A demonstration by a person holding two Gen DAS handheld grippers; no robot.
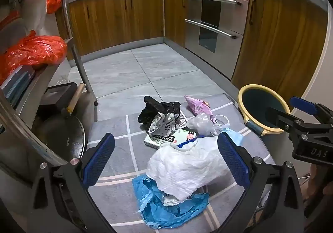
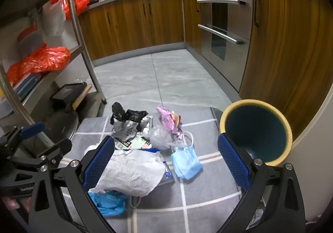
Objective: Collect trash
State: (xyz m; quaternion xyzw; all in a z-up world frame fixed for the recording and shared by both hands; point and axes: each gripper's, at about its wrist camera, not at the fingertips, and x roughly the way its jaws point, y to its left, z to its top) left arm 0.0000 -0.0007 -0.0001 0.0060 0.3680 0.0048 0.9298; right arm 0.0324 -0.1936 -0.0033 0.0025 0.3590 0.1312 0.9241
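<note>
Both the left gripper and the right gripper hang spread and empty; the white paper towel lies directly below the left, while the bin stands nearer the right.

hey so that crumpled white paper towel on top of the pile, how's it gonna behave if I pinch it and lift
The white paper towel looks thin and crumpled, so it will probably hang limp rather than hold its shape. It likely weighs next to nothing. It drapes over the blue plastic bag and a flat box, so a deep pinch might snag those too; grab a raised fold.
</note>
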